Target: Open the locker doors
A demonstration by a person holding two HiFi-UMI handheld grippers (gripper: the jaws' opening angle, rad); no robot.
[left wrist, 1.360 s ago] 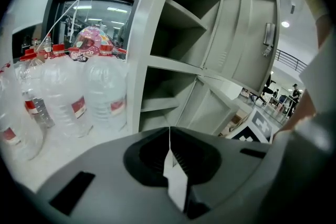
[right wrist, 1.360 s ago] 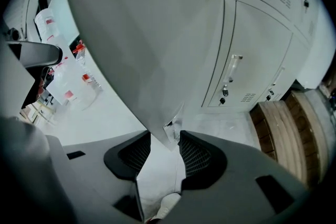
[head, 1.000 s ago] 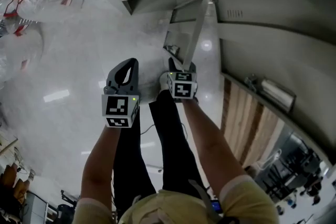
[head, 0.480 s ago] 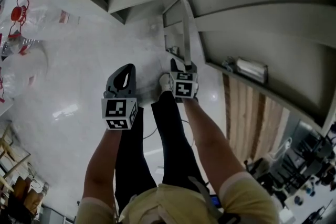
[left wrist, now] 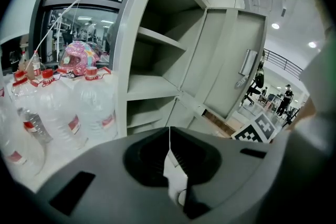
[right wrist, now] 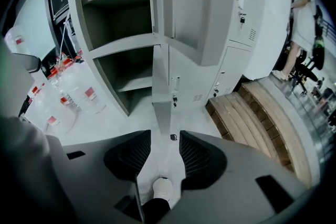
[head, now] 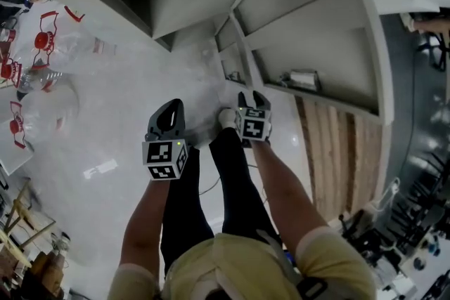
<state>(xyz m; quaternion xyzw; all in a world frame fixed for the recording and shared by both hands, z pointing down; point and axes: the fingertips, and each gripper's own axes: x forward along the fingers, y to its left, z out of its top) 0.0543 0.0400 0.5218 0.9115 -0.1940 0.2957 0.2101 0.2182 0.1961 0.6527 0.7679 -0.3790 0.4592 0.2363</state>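
My left tool [left wrist: 169,139] is pressed together, the two pads meeting along a thin seam with nothing caught between them. My right tool [right wrist: 165,139] is spread, and through its gap I see only pale floor [right wrist: 131,123] and the toe of a white shoe [right wrist: 163,189]. Just ahead of that gap a lower locker door [right wrist: 160,92] stands edge-on, swung out from the cabinet, but I cannot tell whether the pads touch it. Above it an upper locker door [right wrist: 191,2] also hangs open, and to their left the open locker [right wrist: 115,44] shows bare grey shelves. To the right are closed lockers [right wrist: 244,13] with small locks, and below them a slatted wooden platform [right wrist: 247,118]. From the left tool's camera I see another open door with a handle [left wrist: 248,63] on its face. Large water bottles [left wrist: 94,107] with red caps crowd the floor beside the locker, with a pink helmet [left wrist: 79,57] behind them. In the head view both tools are held side by side, low in front of the locker.
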